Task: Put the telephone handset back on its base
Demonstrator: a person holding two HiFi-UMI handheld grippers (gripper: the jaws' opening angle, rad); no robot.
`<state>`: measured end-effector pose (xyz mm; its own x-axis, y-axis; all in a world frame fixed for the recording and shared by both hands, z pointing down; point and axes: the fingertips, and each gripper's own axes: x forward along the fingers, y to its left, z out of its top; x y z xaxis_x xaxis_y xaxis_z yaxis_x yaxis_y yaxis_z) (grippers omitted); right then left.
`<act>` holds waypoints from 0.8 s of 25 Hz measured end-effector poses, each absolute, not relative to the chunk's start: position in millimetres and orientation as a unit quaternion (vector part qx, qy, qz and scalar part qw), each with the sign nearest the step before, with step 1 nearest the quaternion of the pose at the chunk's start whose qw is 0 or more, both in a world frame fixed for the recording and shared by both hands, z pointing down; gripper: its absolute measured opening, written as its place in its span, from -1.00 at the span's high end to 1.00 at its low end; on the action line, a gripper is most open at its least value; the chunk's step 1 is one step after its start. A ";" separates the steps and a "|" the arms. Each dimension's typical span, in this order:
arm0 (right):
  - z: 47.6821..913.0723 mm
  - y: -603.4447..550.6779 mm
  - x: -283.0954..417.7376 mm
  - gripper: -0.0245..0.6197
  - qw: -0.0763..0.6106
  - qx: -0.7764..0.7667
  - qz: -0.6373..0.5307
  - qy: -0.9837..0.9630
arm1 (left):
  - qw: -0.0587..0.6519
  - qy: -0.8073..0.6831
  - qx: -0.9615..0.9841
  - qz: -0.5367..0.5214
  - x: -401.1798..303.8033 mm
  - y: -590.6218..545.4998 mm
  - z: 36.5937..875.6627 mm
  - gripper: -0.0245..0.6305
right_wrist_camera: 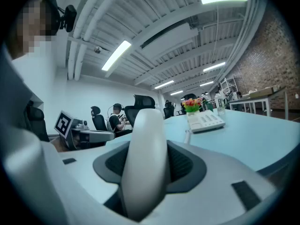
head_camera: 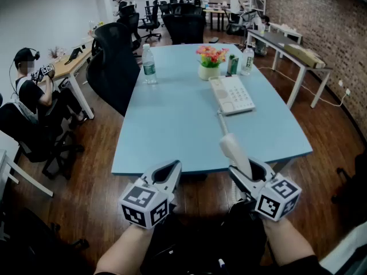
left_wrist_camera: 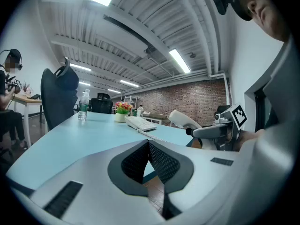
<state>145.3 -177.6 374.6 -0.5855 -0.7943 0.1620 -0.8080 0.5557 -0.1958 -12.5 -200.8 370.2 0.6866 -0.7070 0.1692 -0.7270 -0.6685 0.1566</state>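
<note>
— On the long pale-blue table (head_camera: 172, 119), what's standing at the far end?
— Biggest is the white telephone base (head_camera: 231, 94), right of the middle, keypad up. Just beyond it a cream pot (head_camera: 209, 71) holds pink and orange flowers (head_camera: 211, 54). Left of the pot stands a clear, capped water bottle (head_camera: 148, 65). How full it is I can't make out. A second bottle (head_camera: 247, 59) stands right of the pot.
— And the handset?
— The handset (head_camera: 234, 151) is off the base, up in the air over the table's near edge. It's well apart from the base, on the near side. A cord (head_camera: 221, 119) runs from it back toward the base.
— What's got it?
— The right gripper (head_camera: 248, 169). Its jaws stand wide on either side of the handset's middle, pads pressed to it. One end pokes out past them toward the phone.
— The other one?
— The left gripper (head_camera: 172, 168) hangs level with it on the left, jaws brought together tip to tip, with nothing between them.
</note>
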 end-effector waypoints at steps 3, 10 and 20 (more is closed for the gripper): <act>375.9 -174.3 143.1 0.21 0.025 0.455 0.131 -0.881 | 0.108 -0.392 0.912 0.051 -13.3 -196.8 371.7 0.93; 376.2 -174.4 143.2 0.21 0.024 0.454 0.130 -0.881 | 0.105 -0.388 0.914 0.056 -10.0 -195.0 374.3 0.93; 374.8 -175.7 142.7 0.21 0.027 0.454 0.132 -0.881 | 0.107 -0.394 0.911 0.055 -13.6 -198.9 375.0 0.93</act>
<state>142.7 -175.7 374.8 -0.5870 -0.7924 0.1662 -0.8063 0.5537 -0.2080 -13.6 -198.9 375.0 0.6836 -0.7061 0.1848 -0.7297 -0.6667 0.1519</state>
